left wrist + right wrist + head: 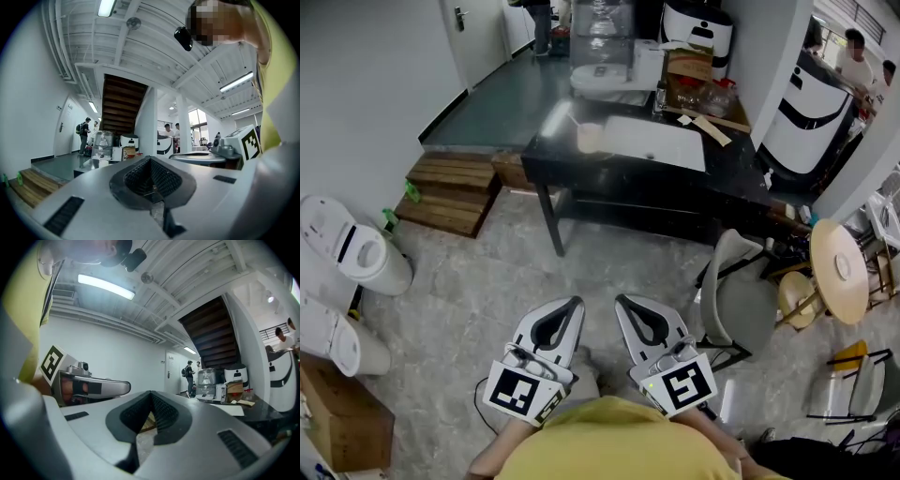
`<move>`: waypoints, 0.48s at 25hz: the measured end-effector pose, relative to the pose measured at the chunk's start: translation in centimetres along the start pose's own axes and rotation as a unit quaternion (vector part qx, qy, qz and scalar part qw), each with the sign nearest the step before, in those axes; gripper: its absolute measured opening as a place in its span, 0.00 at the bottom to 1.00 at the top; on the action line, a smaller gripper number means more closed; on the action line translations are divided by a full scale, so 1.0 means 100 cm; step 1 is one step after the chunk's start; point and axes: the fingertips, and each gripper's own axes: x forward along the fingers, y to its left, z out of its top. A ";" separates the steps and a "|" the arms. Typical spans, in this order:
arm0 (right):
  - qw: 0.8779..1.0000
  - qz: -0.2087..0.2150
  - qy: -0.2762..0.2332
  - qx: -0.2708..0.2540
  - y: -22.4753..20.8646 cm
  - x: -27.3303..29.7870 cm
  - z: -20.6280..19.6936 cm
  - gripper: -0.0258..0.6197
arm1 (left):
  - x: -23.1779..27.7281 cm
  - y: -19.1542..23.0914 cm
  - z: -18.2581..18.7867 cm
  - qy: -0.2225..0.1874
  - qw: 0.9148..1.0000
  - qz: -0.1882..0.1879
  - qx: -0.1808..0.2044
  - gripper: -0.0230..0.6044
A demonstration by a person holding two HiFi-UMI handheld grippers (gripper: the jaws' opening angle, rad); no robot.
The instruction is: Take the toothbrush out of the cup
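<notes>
Left tongs [575, 303] and right tongs [622, 301], head view: both pairs are held low and close to the person's yellow shirt [619, 441], side by side and just apart, tips pointing away from the body over the grey floor [469, 300]. Each carries a marker cube [523, 392] at its rear.

Left gripper view: the jaws of the left tongs [150, 158] are closed tip to tip, with nothing between them. The right tongs [220, 154] show at the right edge.

Right gripper view: the jaws of the right tongs [151, 392] are likewise together and empty. The left tongs [89, 387] show at the left.

Beyond the tongs, well apart from them, stands a black counter [628, 173]. A pale cup [591, 137] stands upright near its left end, just beside a white sheet [661, 142]. The toothbrush cannot be made out at this range. Boxes and clutter [694, 80] occupy the far side of the counter.

Surroundings: wooden steps [450, 187] lie left of the counter, two white machines [356, 253] stand at the left wall, and a cardboard box [342, 422] sits at the lower left. A grey chair [741, 300] and a round wooden stool [839, 272] stand to the right.
</notes>
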 end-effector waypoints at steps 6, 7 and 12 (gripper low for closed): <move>1.000 0.001 0.019 0.001 -0.014 0.014 -0.012 0.07 | 0.018 0.016 -0.004 0.001 1.000 0.001 -0.004 0.05; 1.000 0.002 0.021 0.000 -0.017 0.018 -0.013 0.07 | 0.022 0.020 -0.004 0.002 1.000 0.001 -0.005 0.05; 1.000 -0.006 0.017 -0.002 -0.034 0.046 -0.015 0.07 | 0.045 0.045 -0.006 0.002 1.000 -0.005 -0.009 0.05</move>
